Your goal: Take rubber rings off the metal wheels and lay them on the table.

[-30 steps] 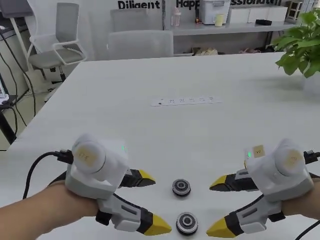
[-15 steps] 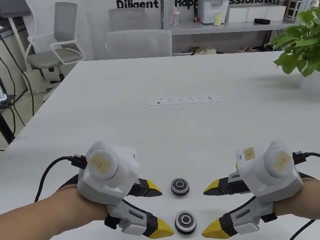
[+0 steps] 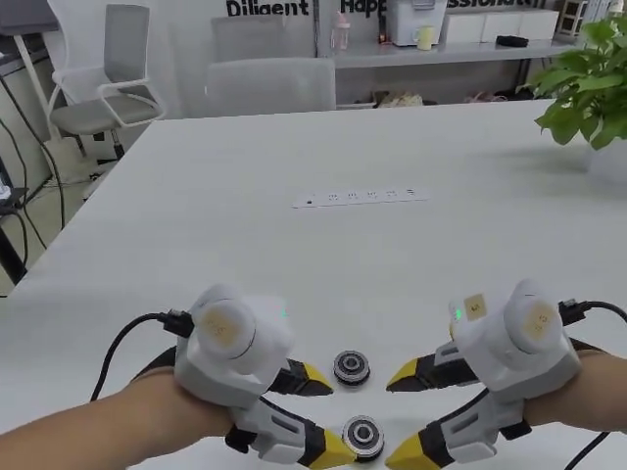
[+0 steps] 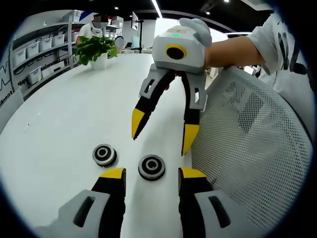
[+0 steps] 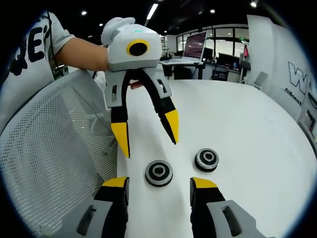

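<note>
The white table (image 3: 196, 225) carried two metal wheels near its front edge, the nearer wheel (image 3: 362, 435) just apart from the farther wheel (image 3: 352, 367). A white power strip (image 3: 361, 197) lay mid-table, and a potted plant (image 3: 586, 83) stood far right.

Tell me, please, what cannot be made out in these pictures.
- Head view: the lower left edge of the near wheel is hidden by a yellow tip of the left tongs.
- Head view: the far wheel is too small to tell a rubber ring from the metal.
- Head view: the wall lettering is cut off by the top edge.
- Head view: the plant is cut off by the right edge.
</note>
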Action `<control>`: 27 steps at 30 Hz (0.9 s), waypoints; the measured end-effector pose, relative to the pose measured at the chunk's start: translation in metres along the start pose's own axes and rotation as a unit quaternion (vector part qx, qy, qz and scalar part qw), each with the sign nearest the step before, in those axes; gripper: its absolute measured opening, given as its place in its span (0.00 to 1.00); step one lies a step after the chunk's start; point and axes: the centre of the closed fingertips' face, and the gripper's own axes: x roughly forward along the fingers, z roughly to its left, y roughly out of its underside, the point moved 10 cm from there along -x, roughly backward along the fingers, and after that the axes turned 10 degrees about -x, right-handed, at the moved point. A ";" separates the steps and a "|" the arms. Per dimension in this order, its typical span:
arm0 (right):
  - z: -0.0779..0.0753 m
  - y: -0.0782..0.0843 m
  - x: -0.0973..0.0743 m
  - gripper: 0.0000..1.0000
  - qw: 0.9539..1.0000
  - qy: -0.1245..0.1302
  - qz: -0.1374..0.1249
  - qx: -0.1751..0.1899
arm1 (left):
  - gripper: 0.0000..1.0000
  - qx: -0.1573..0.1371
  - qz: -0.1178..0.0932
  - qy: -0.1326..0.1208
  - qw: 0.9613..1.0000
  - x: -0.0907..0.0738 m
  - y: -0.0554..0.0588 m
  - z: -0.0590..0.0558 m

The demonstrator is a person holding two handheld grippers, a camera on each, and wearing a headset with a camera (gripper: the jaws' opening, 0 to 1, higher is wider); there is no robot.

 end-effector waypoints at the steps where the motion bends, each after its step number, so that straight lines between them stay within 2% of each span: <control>1: 0.000 0.000 0.000 0.47 1.000 0.000 0.000 0.000 | 0.35 0.001 0.000 0.001 1.000 0.002 -0.001 0.000; 5: 0.000 0.002 0.000 0.47 1.000 0.002 -0.003 0.005 | 0.31 0.004 0.004 0.004 1.000 0.009 -0.002 -0.001; 12: 0.002 0.005 0.000 0.48 1.000 -0.001 -0.002 0.009 | 0.26 -0.010 0.007 0.010 1.000 0.019 -0.002 -0.002; 18: 0.003 0.006 0.000 0.48 1.000 -0.001 -0.001 0.009 | 0.20 -0.011 0.013 0.005 1.000 0.025 -0.001 -0.001; 21: 0.002 0.007 0.000 0.48 1.000 0.001 -0.001 0.011 | 0.20 0.000 0.017 -0.011 1.000 0.028 -0.001 -0.001; 25: 0.002 0.009 0.000 0.48 1.000 0.003 0.000 0.013 | 0.17 0.005 0.025 -0.006 1.000 0.031 0.003 -0.004; 27: 0.002 0.009 0.000 0.48 1.000 0.003 0.000 0.014 | 0.16 0.008 0.017 -0.009 1.000 0.030 0.002 -0.003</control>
